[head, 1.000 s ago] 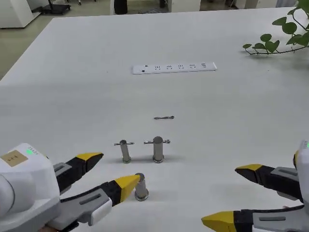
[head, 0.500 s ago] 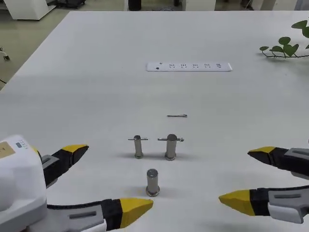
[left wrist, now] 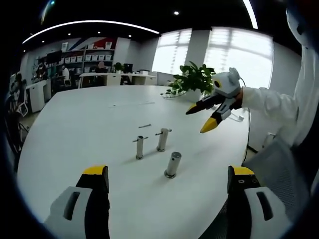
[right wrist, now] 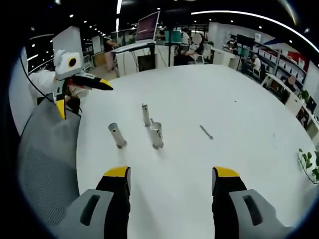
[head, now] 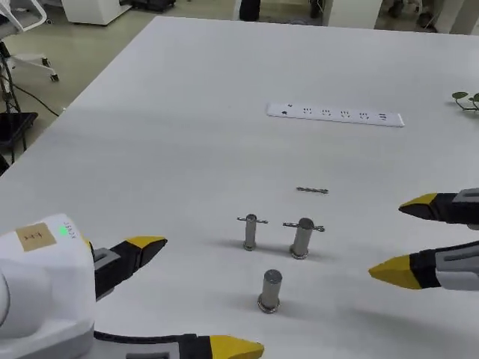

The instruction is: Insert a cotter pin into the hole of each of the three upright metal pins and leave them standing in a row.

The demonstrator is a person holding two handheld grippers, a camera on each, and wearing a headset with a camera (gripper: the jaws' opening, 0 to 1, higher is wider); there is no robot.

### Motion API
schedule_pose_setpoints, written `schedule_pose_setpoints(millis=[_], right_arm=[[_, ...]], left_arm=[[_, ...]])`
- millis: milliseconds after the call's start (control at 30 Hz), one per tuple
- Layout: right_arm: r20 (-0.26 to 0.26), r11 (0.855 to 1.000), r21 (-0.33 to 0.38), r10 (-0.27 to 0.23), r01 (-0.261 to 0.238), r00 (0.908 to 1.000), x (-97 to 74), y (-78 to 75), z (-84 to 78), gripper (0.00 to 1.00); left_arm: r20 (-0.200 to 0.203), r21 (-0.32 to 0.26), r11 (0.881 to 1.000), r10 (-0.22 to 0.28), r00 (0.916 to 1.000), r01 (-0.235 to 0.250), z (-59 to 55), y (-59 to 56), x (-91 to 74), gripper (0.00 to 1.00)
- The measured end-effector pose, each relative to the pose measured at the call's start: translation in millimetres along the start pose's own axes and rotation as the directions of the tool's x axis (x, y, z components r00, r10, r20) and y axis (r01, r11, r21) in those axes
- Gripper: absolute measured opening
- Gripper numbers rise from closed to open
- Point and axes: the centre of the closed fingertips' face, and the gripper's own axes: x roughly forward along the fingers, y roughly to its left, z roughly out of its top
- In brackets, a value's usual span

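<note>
Sitting on the table (head: 187,134): the whole lot, nothing held
Left tongs (head: 200,295): spread, empty
Right tongs (head: 393,239): same
Back-left pin (head: 251,232) and back-right pin (head: 301,238): cotter pins in, done
Front pin (head: 269,290): bare, off the row
Loose cotter pin (head: 312,190): flat beyond the pair, not in yet

We see yellow tips on the black fingers (head: 142,245) of our white-bodied left gripper (head: 209,294) and right gripper (head: 387,241), silver metal pins (head: 270,290), a plain white desk (head: 187,134), and a white power strip (head: 334,114).
</note>
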Motion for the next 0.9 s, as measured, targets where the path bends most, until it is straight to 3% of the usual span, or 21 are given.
schedule_pose_setpoints(millis=[200, 433, 567, 900], right_arm=[[-0.096, 0.996, -0.093, -0.023, 0.014, 0.9951, 15.9, -24.5, 3.7, 0.56], [-0.131, 0.992, -0.121, 0.018, -0.034, 0.9912, 40.2, -35.2, 10.8, 0.52], [-0.162, 0.988, -0.138, 0.046, -0.069, 0.9858, 51.5, -40.6, 11.6, 0.44], [-0.207, 0.974, -0.21, 0.037, -0.081, 0.9776, 73.8, -63.3, 20.9, 0.3]], left_arm=[[-0.019, 0.006, 1.0, 0.014, 0.9997, -0.014, -8.1, 2.2, -6.2, 0.99], [-0.017, -0.021, 0.999, 0.027, 0.9995, -0.028, -14.1, 4.4, -11.6, 0.99], [-0.014, -0.038, 0.999, 0.031, 0.9994, -0.032, -15.4, 4.6, -12.3, 0.99], [-0.005, -0.044, 0.999, 0.032, 0.9995, -0.032, -15.6, 1.2, -11.3, 0.99]])
